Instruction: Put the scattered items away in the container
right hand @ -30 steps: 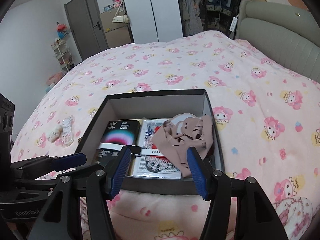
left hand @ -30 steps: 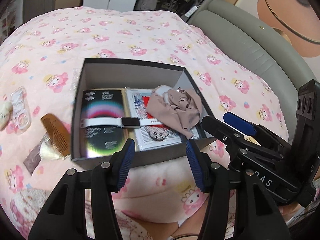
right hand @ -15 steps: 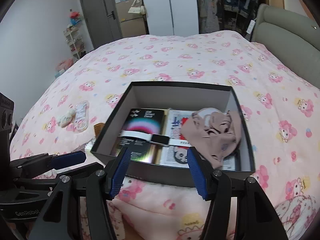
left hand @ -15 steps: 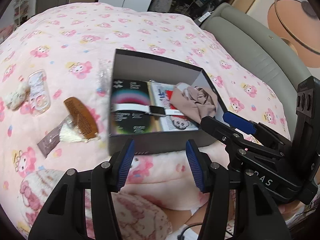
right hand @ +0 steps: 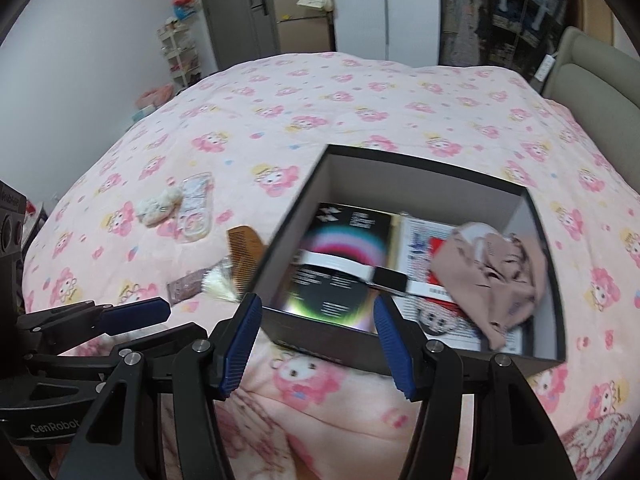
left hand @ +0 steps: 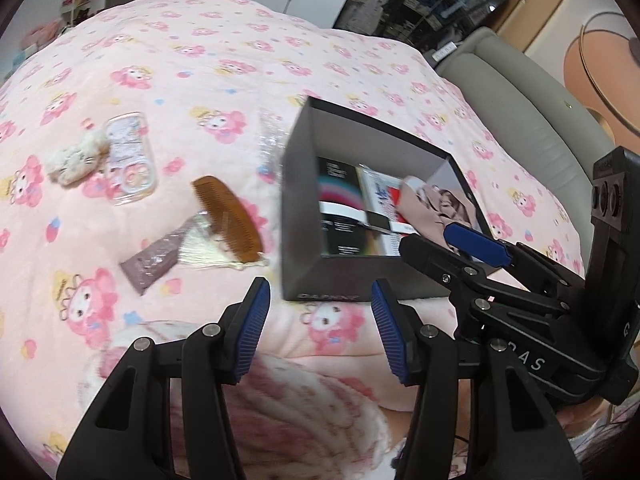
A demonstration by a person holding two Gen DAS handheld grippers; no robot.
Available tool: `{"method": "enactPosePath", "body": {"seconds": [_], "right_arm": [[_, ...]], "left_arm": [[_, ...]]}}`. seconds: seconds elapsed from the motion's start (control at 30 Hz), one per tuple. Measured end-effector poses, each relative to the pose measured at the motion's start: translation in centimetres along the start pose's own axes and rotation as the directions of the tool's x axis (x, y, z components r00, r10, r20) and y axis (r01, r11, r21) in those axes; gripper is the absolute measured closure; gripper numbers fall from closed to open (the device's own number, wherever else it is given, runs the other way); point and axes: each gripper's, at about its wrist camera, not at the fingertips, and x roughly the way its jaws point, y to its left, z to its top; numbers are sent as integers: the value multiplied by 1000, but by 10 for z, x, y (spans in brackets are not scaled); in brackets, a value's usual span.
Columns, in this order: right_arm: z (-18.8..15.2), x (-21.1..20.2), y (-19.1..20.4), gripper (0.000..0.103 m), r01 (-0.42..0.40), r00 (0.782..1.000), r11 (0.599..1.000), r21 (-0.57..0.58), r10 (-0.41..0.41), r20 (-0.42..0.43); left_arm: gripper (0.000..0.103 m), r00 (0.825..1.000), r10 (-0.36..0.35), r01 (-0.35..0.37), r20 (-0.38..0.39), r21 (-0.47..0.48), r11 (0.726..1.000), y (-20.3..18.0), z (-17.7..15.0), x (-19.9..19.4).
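A dark grey box (left hand: 320,276) (right hand: 304,344) sits on the pink bed; inside lie a black booklet (right hand: 340,256), a white-strapped watch (right hand: 384,278), a printed card and a beige cloth (right hand: 488,276). Left of the box lie a brown comb (left hand: 228,216) (right hand: 244,252), a mauve sachet with a white tassel (left hand: 160,258), a clear phone case (left hand: 132,158) and a small plush toy (left hand: 76,160). My left gripper (left hand: 318,332) is open and empty, hovering before the box's near-left corner. My right gripper (right hand: 316,344) is open and empty over the box's near wall.
A grey padded headboard (left hand: 520,100) borders the bed on the right. A door, shelves and a wardrobe (right hand: 280,20) stand beyond the far end. A folded pink blanket (left hand: 300,400) lies under the grippers.
Both grippers have swung to the left, so the box has slid right in both views and the comb, sachet, phone case and plush toy have come toward centre. Jaws unchanged.
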Motion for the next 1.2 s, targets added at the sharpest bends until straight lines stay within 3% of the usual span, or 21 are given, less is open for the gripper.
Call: {"method": "enactPosePath", "body": {"seconds": [0.33,0.43,0.53,0.63,0.73,0.83,0.93,1.03,1.2], "right_arm": [[2,48,27,48,-102,986,994,36,106,-130],[4,55,37,48,-101,987,995,12,102,-124],[6,60,44,48,-102,986,995,-9,100,-135],[9,60,54,46,-169,977,985,-18,165,-135],[14,67,68,44,-117,987,990,-79,108,-120],[23,73,82,45,-155,982,983,-102,142,-123],[29,82,101,45,-209,972,968,-137,190,-138],[29,106,116,45,-262,955,953,-153,233,-186],[26,172,117,45,-259,911,964,-62,223,-348]], "left_arm": [[48,999,32,-33,-43,-16,999,44,2,6],[46,997,21,-25,-73,-56,998,63,7,14],[46,994,65,-71,-91,-70,995,81,14,21],[46,992,81,-91,-99,-101,991,101,21,24],[46,989,98,-113,-106,-142,983,125,25,28],[46,986,105,-129,-131,-190,973,151,23,36],[46,982,60,-104,-179,-245,964,176,17,50],[48,975,-40,-29,-220,-301,953,196,14,66],[51,957,-76,-11,-280,-296,955,207,15,88]]}}
